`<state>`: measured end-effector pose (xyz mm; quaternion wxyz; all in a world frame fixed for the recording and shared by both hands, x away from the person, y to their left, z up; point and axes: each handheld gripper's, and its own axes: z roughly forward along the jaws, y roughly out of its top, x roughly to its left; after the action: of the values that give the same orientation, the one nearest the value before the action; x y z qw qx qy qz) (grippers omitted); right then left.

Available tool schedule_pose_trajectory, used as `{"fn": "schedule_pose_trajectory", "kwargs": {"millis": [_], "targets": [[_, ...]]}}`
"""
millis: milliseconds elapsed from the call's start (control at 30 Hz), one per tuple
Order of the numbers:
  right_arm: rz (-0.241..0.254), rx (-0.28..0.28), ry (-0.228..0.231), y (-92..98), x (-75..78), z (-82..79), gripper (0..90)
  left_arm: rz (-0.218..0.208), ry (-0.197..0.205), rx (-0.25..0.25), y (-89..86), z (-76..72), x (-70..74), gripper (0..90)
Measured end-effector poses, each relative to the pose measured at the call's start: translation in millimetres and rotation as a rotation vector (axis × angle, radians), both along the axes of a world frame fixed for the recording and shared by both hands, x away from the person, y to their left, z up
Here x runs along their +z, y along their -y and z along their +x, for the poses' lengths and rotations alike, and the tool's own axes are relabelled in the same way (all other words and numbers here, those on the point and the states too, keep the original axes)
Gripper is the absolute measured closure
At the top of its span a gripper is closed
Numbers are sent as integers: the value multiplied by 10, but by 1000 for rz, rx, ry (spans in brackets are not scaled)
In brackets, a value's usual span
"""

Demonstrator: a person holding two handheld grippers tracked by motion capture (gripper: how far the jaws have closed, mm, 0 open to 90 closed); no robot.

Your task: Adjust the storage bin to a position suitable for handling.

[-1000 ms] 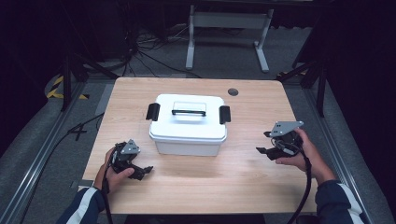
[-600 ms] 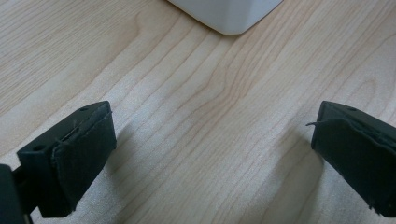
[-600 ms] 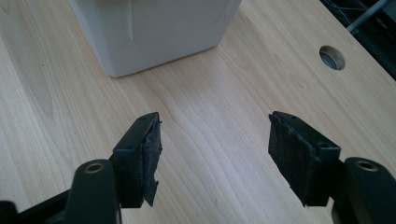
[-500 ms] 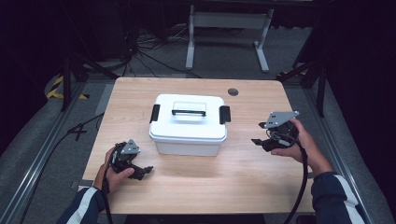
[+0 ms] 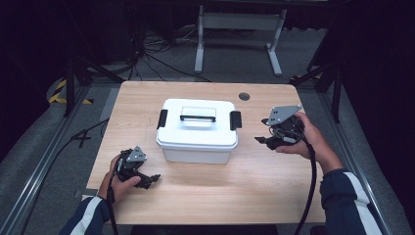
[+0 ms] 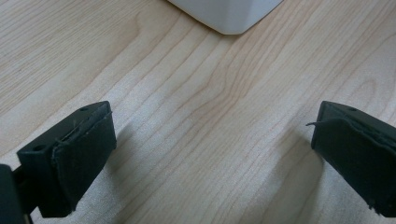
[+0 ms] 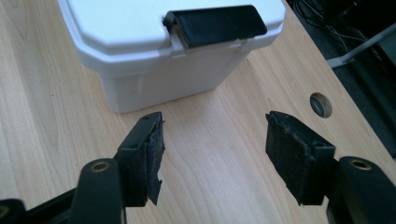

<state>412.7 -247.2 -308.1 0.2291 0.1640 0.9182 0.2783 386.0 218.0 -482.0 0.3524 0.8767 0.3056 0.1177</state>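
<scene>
The wooden desk (image 5: pixel 274 196) carries one thing: a white plastic storage box (image 5: pixel 197 131) with its lid on, standing near the middle of the desk, slightly toward the far edge. A black carry handle (image 5: pixel 197 117) lies flat on the lid, and a black latch sits at each short end: the left latch (image 5: pixel 162 119) and the right latch (image 5: pixel 236 120), both folded down against the box.

The right hand-held gripper (image 5: pixel 264 140) hovers just beside the box's right end, its jaws spread wide and holding nothing. In the right gripper view they point at the right latch (image 7: pixel 215 24), with bare desk between the pads (image 7: pixel 289 140) and the box (image 7: pixel 154 60).

The left hand-held gripper (image 5: pixel 152 178) rests low on the desk near the front left corner of the box, also released and empty; in the left gripper view only a corner of the box (image 6: pixel 229 14) shows beyond its wide-apart jaws.

The step in hand appears to be the approach to unlatching. The next move likely calls for the right jaws to reach the latch's lower edge and lift it outward, while the left goes to its own latch.

A small round cable hole (image 5: pixel 244 96) lies behind the box.
</scene>
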Motion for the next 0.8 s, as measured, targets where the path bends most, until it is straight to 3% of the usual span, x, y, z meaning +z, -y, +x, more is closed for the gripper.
{"fn": "schedule_pose_trajectory", "kwargs": {"millis": [433, 800], "targets": [[-25, 48, 35, -283, 202, 74, 390, 0, 0, 0, 0, 0, 0, 4], [-55, 97, 36, -539, 256, 116, 408, 0, 0, 0, 0, 0, 0, 4]]}}
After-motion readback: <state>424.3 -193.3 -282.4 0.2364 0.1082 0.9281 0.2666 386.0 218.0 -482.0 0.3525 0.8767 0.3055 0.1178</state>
